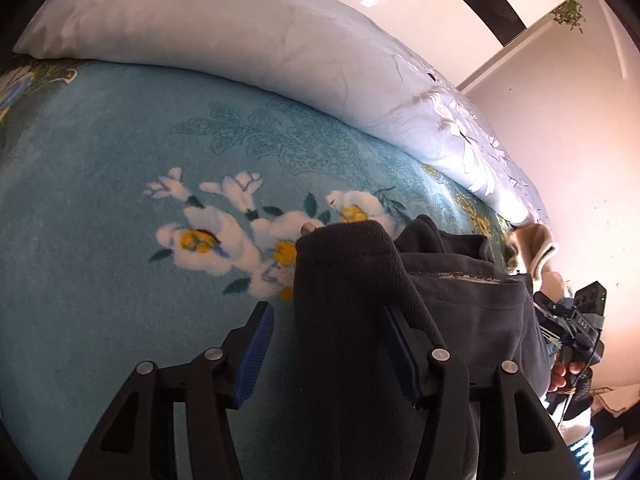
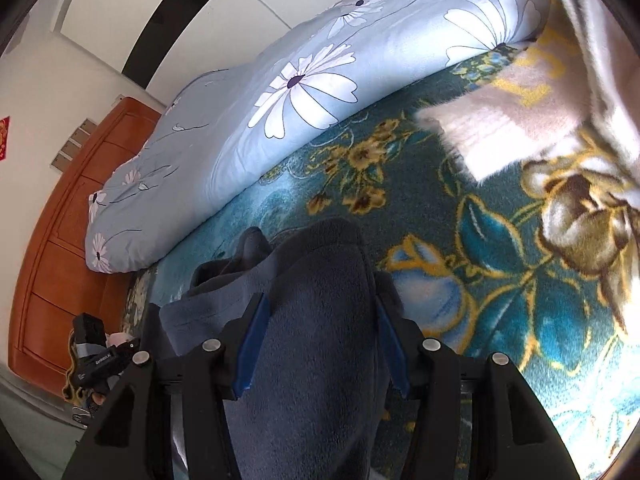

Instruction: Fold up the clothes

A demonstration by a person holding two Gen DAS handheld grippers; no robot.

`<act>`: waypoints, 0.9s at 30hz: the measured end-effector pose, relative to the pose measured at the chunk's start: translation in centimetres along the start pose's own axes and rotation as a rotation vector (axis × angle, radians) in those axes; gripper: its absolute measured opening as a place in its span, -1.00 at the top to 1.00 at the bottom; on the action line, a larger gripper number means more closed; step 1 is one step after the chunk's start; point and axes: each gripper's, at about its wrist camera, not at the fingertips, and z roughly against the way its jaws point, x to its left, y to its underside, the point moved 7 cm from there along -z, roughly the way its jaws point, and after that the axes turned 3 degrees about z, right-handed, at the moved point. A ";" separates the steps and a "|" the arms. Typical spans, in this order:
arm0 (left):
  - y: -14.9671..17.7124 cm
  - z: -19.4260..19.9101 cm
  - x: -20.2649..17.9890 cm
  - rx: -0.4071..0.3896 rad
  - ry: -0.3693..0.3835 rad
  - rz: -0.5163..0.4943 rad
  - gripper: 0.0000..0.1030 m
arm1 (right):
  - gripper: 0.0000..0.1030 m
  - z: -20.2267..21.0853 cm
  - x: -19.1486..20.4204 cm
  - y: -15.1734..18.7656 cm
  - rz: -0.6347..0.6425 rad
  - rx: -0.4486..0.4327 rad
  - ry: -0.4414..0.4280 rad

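A dark navy fleece garment (image 1: 460, 304) lies bunched on the floral blanket (image 1: 100, 220). In the left wrist view a fold of it (image 1: 344, 280) runs up between the jaws of my left gripper (image 1: 328, 320), which stand wide apart with the cloth draped against the right finger (image 1: 400, 344). In the right wrist view the same garment (image 2: 320, 320) fills the gap of my right gripper (image 2: 318, 308), whose jaws are also spread. The right gripper shows in the left wrist view (image 1: 576, 320), held in a hand. The left gripper shows at the right wrist view's lower left (image 2: 100, 356).
A pale blue flowered duvet (image 1: 240, 32) (image 2: 280, 92) lies rolled along the far side of the blanket. A pink and cream cloth (image 2: 520, 120) lies at the right wrist view's upper right. A wooden headboard (image 2: 60, 240) stands at the left.
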 end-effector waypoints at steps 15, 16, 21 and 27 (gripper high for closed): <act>-5.1 7.2 -1.8 -0.262 0.004 -0.077 1.00 | 0.81 6.5 6.5 -4.4 0.232 -0.188 -0.007; -5.4 7.2 -1.7 -0.248 0.019 -0.068 1.00 | 0.81 6.1 6.5 -4.7 0.236 -0.183 0.011; -3.9 3.7 -0.3 -0.121 -0.080 -0.114 0.97 | 0.81 1.9 3.9 -4.0 0.188 -0.091 0.094; -2.7 -0.3 2.0 -0.047 -0.030 0.010 0.05 | 0.81 1.2 2.1 -3.1 0.124 -0.096 0.051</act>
